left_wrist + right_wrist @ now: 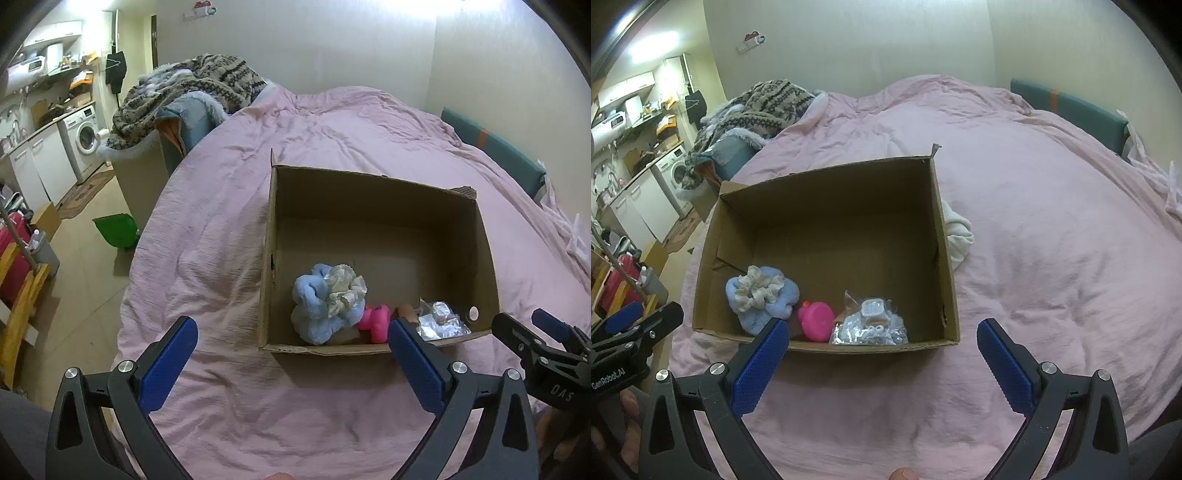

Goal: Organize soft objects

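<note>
Just outside the right wall of the cardboard box (945,236), on the pink bed (1052,258): white soft cloth (960,236), bunched up, touching the cardboard and partly hidden behind it. Not to be seen from the left wrist view, being blocked by the box. Probably the only soft thing not yet put inside.

Inside the box, along the near wall: blue plush (764,302) in the near left corner with cream scrunchie (759,286) resting on top, pink toy (816,319) just beside, then clear plastic bag (868,325) holding small items. Far half of the box floor bare.

Right hand-held gripper (882,328): spread wide, holding nothing, hovering above the bed in front of the near wall. Left hand-held gripper (291,328): likewise wide apart and empty, in front of the near left corner.

From the right hand-held gripper to the cloth: forward and to the right, past the near right corner of the box, with only bed cover between. From the left one: the whole box in the way. Therefore, by judgement, a job for the right hand.

Long axis of the cloth: apparently along the box wall, toward the far edge of the bed, though hard to tell with one part hidden. Better to approach from the free side facing the right edge of the bed, closing across the short width, then lifting over the wall. Possible trouble: pinching the bed cover together with the cloth, or pushing the box.
</note>
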`<act>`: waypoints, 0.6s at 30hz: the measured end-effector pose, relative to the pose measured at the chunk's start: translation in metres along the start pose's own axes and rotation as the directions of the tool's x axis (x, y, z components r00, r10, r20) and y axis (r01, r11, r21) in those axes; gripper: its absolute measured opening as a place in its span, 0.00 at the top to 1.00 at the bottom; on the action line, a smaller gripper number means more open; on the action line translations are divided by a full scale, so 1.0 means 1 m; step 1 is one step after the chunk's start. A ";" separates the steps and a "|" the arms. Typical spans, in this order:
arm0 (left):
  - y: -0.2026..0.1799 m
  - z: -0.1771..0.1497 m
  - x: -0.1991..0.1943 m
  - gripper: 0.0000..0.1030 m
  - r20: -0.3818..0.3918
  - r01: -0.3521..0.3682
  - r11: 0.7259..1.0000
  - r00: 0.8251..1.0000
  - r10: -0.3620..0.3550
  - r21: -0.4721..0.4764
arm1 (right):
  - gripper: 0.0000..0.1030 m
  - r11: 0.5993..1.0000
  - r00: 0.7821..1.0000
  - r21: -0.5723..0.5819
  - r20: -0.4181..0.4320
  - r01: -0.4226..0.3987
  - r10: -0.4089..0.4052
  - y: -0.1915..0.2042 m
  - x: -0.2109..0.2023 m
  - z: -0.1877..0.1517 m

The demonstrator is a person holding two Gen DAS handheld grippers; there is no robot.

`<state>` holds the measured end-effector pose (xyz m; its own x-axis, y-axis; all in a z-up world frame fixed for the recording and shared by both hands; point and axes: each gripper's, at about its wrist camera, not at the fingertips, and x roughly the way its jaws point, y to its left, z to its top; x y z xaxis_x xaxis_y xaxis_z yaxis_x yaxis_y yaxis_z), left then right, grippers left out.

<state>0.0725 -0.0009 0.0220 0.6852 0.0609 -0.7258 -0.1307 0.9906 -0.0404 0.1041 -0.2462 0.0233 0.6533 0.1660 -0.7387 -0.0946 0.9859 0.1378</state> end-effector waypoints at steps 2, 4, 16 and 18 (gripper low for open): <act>-0.001 0.000 0.000 0.00 0.001 0.000 1.000 1.000 0.000 0.002 | 0.00 1.000 1.000 0.001 -0.002 -0.001 0.002 0.000 0.000 0.000; -0.001 0.000 0.000 0.00 0.001 0.002 1.000 1.000 -0.002 0.004 | 0.00 1.000 1.000 -0.001 -0.005 0.001 -0.001 0.000 0.000 0.000; -0.001 0.000 0.003 0.00 -0.012 0.004 1.000 1.000 -0.004 -0.005 | 0.00 1.000 1.000 -0.014 -0.010 0.007 -0.007 0.000 0.002 -0.002; -0.001 0.000 0.002 0.00 -0.013 0.005 1.000 1.000 -0.005 -0.003 | 0.00 1.000 1.000 -0.017 -0.010 0.007 -0.007 0.001 0.003 -0.002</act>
<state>0.0742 -0.0017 0.0204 0.6765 0.0547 -0.7344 -0.1298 0.9905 -0.0458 0.1045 -0.2448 0.0202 0.6461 0.1593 -0.7465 -0.1029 0.9872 0.1217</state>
